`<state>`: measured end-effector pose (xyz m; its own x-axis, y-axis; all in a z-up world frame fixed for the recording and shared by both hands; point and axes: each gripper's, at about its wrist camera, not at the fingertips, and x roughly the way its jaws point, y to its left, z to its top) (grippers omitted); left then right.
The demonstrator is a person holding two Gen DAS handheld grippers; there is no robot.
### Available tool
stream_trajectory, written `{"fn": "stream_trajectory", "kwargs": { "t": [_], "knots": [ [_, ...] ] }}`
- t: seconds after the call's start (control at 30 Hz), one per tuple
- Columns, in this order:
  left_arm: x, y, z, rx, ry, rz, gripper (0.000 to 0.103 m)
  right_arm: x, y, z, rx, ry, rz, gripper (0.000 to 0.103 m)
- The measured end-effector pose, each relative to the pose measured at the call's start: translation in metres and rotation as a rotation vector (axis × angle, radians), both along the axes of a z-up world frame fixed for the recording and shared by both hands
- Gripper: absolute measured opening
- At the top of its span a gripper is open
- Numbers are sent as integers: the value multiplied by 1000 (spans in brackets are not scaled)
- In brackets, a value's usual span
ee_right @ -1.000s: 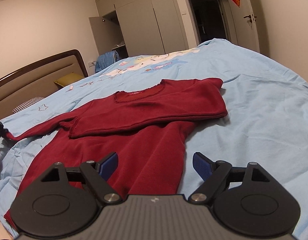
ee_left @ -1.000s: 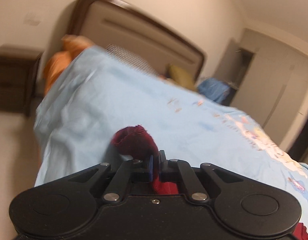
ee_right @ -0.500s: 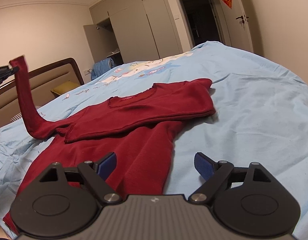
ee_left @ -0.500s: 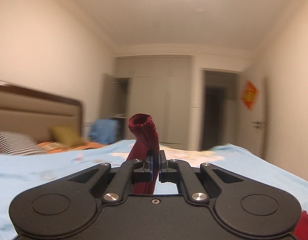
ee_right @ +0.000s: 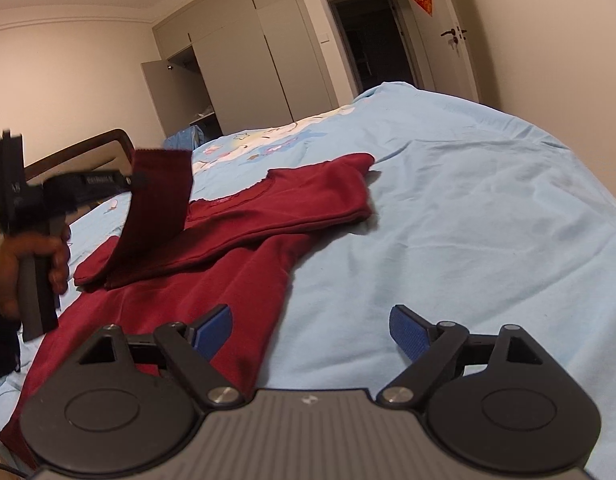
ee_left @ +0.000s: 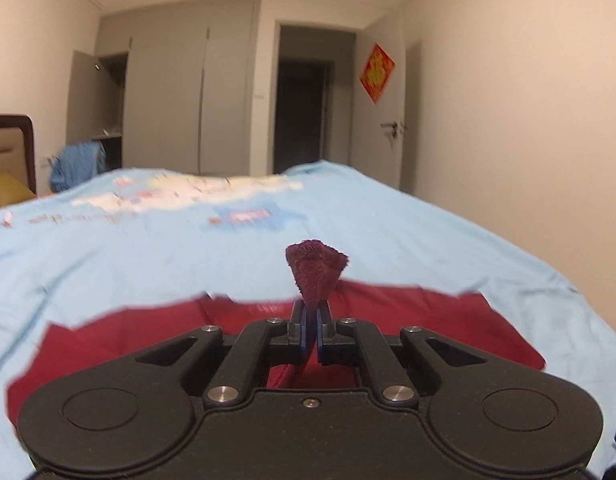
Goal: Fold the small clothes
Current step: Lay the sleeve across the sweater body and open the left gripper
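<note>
I see the dark red top (ee_right: 235, 240) as soft matt knit cloth, its cuff (ee_left: 316, 268) fuzzy and ribbed above the left gripper (ee_left: 311, 332). That gripper's body looks like matt black, finely grained plastic with bright metal pins. On the right gripper (ee_right: 310, 328) the pads (ee_right: 410, 332) show a rough blue woven texture, the rear plate ribbed grey plastic. Under the top, the bedsheet (ee_right: 468, 208) is thin, creased, pale blue matt cloth. Beyond the top, the headboard (ee_right: 119, 140) rim is glossy dark wood.
</note>
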<state>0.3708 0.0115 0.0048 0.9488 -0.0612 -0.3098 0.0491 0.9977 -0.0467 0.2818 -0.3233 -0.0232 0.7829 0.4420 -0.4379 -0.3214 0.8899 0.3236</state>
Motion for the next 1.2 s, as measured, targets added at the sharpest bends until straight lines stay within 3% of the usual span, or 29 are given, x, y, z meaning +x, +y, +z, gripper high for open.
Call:
{"fn": "stream_trajectory", "kwargs": {
  "t": [0.07, 0.17, 0.23, 0.33, 0.47, 0.6, 0.8, 0.93, 1.07, 1.2],
  "knots": [
    [0, -4, -13, -14, 36, -30, 5, 0, -3, -2, 4, 8, -7, 90],
    [0, -4, -25, -47, 91, -73, 16, 1, -3, -5, 11, 15, -13, 90],
    [-1, 1, -29, -77, 126, -96, 39, 1, -1, -6, 10, 14, -14, 90],
    [-9, 4, -22, -96, 143, -102, 65, 1, 3, -6, 7, 11, -8, 91],
    [-27, 19, -9, -86, 134, -79, 81, 1, 12, -5, -10, 1, 2, 93],
    [-56, 46, -1, -19, 129, 5, 93, 3, 23, -3, -13, -7, 17, 97],
    [-91, 113, -17, 174, 203, 281, 95, 21, 51, 8, -45, -38, 45, 101],
    [-90, 157, -34, 295, 240, 418, 95, 44, 80, 18, -93, -58, 71, 103],
    [-75, 177, -41, 322, 237, 439, 95, 74, 113, 27, -110, -74, 101, 103],
    [-59, 167, -41, 374, 194, 373, 95, 106, 147, 29, -138, -83, 122, 103]
  ]
}}
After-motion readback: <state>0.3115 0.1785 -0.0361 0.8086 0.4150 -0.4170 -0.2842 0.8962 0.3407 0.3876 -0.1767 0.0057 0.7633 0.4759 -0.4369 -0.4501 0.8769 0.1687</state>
